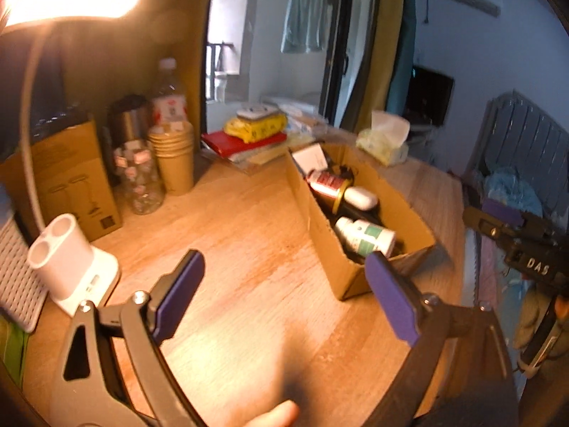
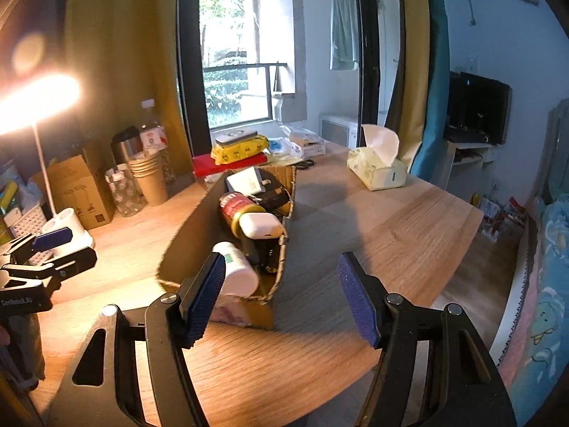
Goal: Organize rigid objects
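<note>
The cardboard box stands in the middle of the wooden surface. Inside it lie a white bottle, a white case, a red can and some dark things (I cannot tell what they are). The left gripper hangs above the bare surface, just near of the box, its jaws spread wide and empty. The right gripper has its jaws released too, with nothing between them. A tissue box sits far right.
</note>
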Demonstrator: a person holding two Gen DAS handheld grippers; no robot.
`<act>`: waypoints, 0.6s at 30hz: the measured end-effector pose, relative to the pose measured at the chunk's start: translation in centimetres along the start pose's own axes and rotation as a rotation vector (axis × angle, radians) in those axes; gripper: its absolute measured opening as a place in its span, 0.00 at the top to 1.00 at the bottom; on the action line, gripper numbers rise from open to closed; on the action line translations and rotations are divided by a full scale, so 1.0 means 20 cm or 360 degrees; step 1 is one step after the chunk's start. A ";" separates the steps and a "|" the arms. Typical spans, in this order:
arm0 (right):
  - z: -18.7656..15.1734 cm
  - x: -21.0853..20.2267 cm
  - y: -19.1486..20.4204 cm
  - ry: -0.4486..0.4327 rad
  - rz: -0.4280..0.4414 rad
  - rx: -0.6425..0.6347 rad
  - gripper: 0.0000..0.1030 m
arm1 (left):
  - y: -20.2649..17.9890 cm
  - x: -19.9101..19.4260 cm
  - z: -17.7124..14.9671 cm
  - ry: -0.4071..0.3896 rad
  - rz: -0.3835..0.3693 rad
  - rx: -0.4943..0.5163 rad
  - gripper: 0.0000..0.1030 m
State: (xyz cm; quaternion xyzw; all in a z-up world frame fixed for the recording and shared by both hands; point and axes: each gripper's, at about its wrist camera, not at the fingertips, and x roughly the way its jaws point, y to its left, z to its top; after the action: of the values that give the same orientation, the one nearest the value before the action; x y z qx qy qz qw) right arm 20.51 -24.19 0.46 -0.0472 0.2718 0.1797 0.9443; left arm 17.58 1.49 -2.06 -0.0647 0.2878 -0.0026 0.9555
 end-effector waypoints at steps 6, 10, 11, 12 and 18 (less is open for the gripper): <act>-0.02 -0.21 0.10 -0.0071 -0.0023 -0.0001 0.33 | -0.06 -0.25 -0.05 -0.0102 -0.0029 0.0079 0.06; -0.03 -0.31 0.18 -0.0084 -0.0018 -0.0033 0.33 | -0.08 -0.39 -0.05 -0.0174 -0.0036 0.0101 0.06; -0.04 -0.33 0.19 -0.0085 -0.0021 -0.0042 0.33 | -0.09 -0.41 -0.05 -0.0187 -0.0041 0.0097 0.06; -0.04 -0.35 0.21 -0.0092 -0.0028 -0.0055 0.33 | -0.09 -0.45 -0.05 -0.0210 -0.0049 0.0092 0.06; -0.04 -0.53 0.28 -0.0176 -0.0029 -0.0103 0.33 | -0.13 -0.66 -0.12 -0.0350 -0.0032 0.0150 0.06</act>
State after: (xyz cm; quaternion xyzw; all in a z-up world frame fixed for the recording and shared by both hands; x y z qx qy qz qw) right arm 9.65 -22.44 5.50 -0.0702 0.2128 0.1820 0.9574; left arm 5.37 -0.84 3.62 -0.0227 0.1802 -0.0186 0.9832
